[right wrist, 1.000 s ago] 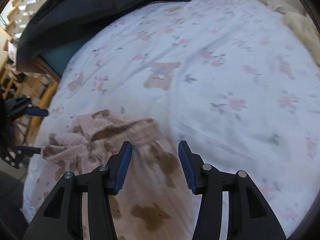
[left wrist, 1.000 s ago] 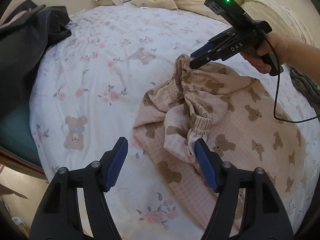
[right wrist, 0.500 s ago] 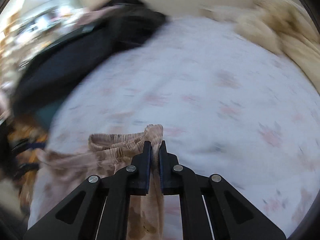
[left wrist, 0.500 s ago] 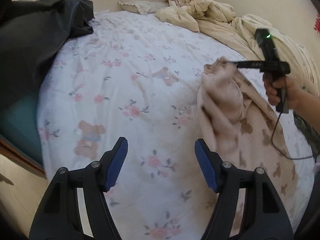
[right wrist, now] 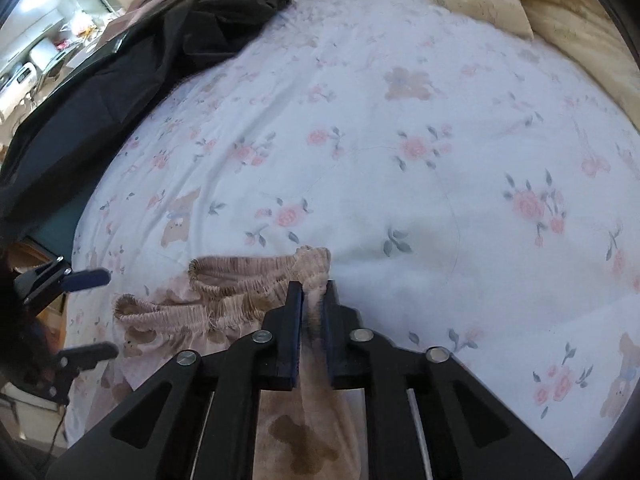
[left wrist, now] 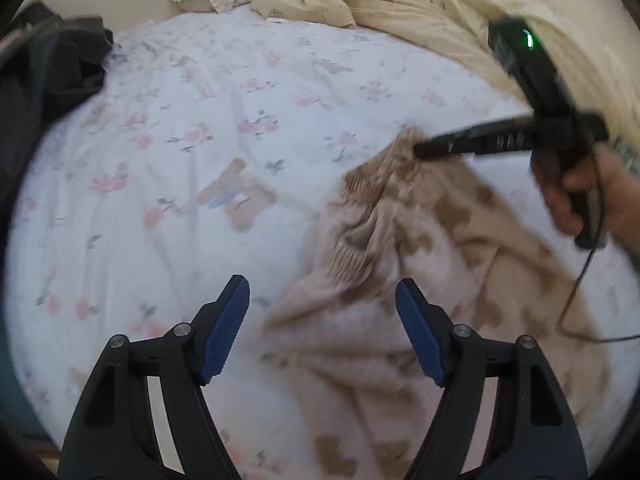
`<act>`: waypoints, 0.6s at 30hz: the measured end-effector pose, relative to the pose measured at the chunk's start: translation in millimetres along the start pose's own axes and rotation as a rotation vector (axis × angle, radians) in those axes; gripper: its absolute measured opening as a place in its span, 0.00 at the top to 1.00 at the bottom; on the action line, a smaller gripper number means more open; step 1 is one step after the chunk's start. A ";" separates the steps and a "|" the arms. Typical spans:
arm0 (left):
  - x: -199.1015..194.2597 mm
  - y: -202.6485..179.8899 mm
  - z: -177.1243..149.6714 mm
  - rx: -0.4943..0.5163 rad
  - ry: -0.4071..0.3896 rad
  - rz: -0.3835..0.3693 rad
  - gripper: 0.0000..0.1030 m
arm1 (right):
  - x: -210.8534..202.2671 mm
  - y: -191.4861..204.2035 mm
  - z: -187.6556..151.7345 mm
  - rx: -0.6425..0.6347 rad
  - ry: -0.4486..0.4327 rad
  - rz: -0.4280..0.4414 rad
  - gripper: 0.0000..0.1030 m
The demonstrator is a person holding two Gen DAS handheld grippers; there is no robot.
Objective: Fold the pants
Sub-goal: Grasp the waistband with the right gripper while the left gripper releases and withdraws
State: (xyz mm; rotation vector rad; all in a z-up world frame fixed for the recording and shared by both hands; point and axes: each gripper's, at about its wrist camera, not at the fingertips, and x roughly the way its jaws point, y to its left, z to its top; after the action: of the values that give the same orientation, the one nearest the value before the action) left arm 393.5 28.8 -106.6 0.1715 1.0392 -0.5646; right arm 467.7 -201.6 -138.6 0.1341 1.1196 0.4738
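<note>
Beige pants [left wrist: 400, 288] lie bunched on the bed [left wrist: 200, 128], no fold yet: our right tongs [right wrist: 311, 292] clamp the waistband [right wrist: 240, 280], left tongs [left wrist: 322, 328] gape empty.

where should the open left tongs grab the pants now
On the gathered waistband, at its free end away from where the right tongs already pinch it. Bring the left tongs forward and down from the near side: the elastic edge stands up in a bunched ridge facing them, while the rest of the pants lies flat on the bedsheet.
</note>
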 end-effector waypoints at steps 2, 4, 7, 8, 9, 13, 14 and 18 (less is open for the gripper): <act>-8.3 0.8 1.7 -0.004 -0.036 -0.014 0.30 | -8.4 -0.9 -1.2 0.001 -0.013 0.010 0.77; -16.3 3.9 -2.5 -0.002 -0.062 -0.014 0.30 | -27.6 6.3 -0.9 -0.030 -0.066 0.059 0.70; -21.6 14.8 -10.9 -0.030 -0.083 0.021 0.29 | -44.3 25.5 3.2 -0.047 -0.092 0.100 0.49; -22.7 20.5 -12.8 -0.045 -0.090 0.036 0.30 | -44.9 34.3 5.2 -0.062 -0.082 0.113 0.49; -26.5 26.5 -16.5 -0.067 -0.106 0.054 0.30 | -44.3 46.6 5.7 -0.085 -0.068 0.125 0.49; -44.6 45.7 -28.2 -0.146 -0.170 0.110 0.29 | -32.7 102.5 -2.2 -0.284 -0.036 0.114 0.49; -51.5 50.3 -32.1 -0.165 -0.182 0.111 0.29 | -26.1 116.6 -5.4 -0.341 -0.021 0.101 0.49; -66.7 56.7 -42.0 -0.184 -0.193 0.105 0.29 | 6.2 155.2 -21.6 -0.561 0.027 0.014 0.50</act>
State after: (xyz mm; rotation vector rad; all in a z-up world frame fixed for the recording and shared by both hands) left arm 365.3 117.4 -78.4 0.0083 0.8831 -0.3801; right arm 404.4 -63.1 -100.9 -0.3557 0.9752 0.7857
